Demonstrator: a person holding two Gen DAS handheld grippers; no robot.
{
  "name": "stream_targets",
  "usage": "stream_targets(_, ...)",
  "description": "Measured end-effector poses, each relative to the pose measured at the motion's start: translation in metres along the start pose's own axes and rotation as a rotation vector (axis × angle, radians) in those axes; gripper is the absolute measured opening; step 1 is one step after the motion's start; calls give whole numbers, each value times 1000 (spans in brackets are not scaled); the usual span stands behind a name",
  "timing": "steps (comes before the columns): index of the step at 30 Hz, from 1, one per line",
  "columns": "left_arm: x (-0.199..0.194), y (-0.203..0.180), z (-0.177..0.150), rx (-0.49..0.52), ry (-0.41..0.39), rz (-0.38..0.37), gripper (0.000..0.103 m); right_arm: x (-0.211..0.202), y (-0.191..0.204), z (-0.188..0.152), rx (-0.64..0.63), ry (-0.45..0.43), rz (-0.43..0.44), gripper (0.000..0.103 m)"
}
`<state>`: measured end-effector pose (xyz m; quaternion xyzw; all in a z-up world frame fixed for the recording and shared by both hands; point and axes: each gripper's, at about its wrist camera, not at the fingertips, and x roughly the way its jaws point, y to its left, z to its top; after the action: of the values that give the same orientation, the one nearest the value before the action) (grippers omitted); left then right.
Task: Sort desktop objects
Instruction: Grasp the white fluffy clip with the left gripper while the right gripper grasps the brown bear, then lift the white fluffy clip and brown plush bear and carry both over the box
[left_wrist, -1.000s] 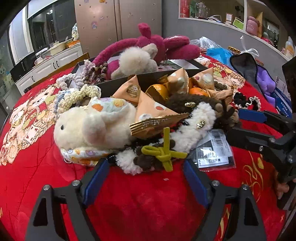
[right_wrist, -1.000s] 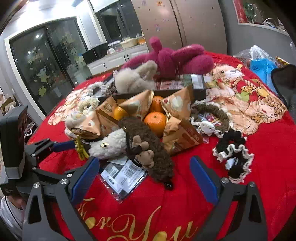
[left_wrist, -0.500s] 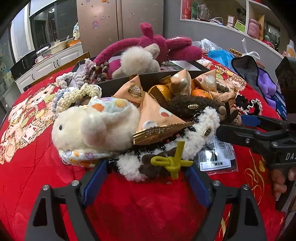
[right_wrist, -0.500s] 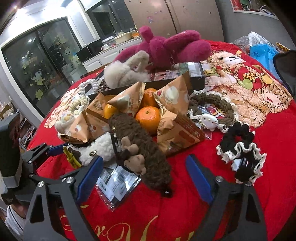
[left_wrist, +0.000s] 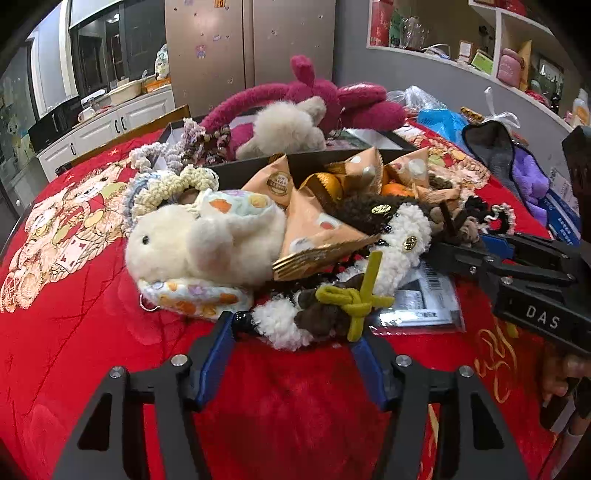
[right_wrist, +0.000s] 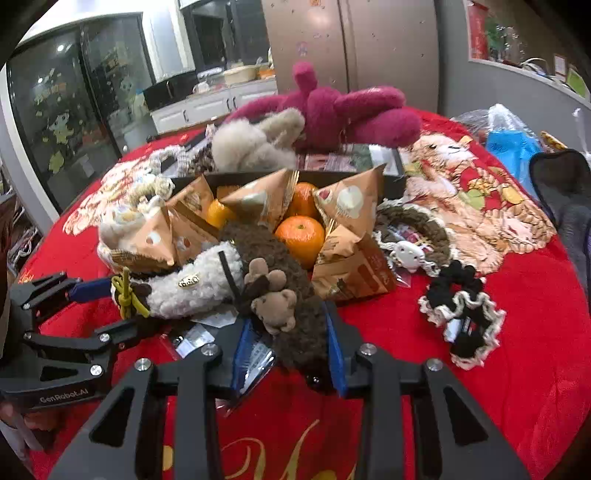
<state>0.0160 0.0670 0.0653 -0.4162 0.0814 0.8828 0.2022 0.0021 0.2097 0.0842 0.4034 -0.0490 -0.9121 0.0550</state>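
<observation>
Right wrist view shows your right gripper (right_wrist: 290, 345) with its jaws closed in on the brown end of the fuzzy brown-and-cream plush (right_wrist: 258, 280), both blue pads against its sides. Left wrist view shows your left gripper (left_wrist: 295, 339) with jaws part-open around the cream end by the yellow-green knot (left_wrist: 354, 299), barely touching. Squeeze the left fully before you lift, then raise both ends together and level, since the plush lies on a barcode packet (left_wrist: 424, 302) and against a foil snack packet (left_wrist: 317, 236). Beyond sits the black box (right_wrist: 391, 184) of oranges (right_wrist: 300, 236); don't drag anything into it.
</observation>
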Motion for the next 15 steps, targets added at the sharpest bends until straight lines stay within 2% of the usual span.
stream_targets(6, -24, 4, -6, -47, -40, -29, 63, -33, 8, -3, 13, -50, -13, 33)
stream_targets(15, -80, 20, -10, -115, -146, -16, 63, -99, 26, 3, -5, -150, -20, 33)
